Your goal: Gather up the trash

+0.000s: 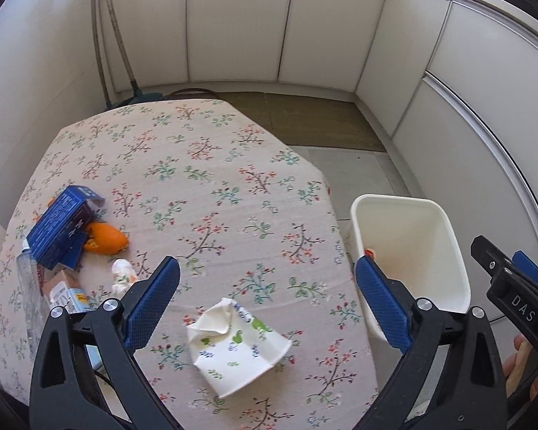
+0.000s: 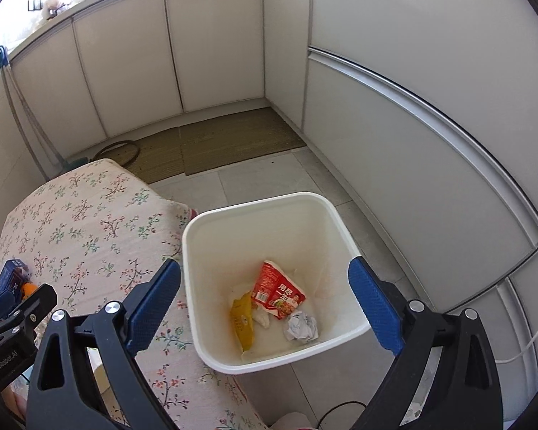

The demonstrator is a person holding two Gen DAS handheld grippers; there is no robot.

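Note:
A crushed paper cup [image 1: 233,349] with green print lies on the floral tablecloth [image 1: 211,193], just below and between the fingers of my open, empty left gripper [image 1: 267,268]. At the table's left lie a blue box [image 1: 59,227], orange peel [image 1: 107,238], a small white wrapper [image 1: 122,275], a clear bottle [image 1: 30,299] and a small carton [image 1: 66,292]. The white bin [image 2: 269,208] stands on the floor by the table's right edge; it also shows in the left wrist view [image 1: 409,200]. My right gripper [image 2: 265,270] is open and empty above it. Inside lie a red packet [image 2: 276,288], a yellow wrapper [image 2: 243,319] and a paper ball [image 2: 301,328].
White cabinet fronts [image 2: 215,43] run around the back and right. A brown mat [image 2: 233,139] lies on the tiled floor beyond the table. Mop poles [image 1: 111,36] lean in the back left corner. A white cable [image 2: 531,340] lies on the floor at right.

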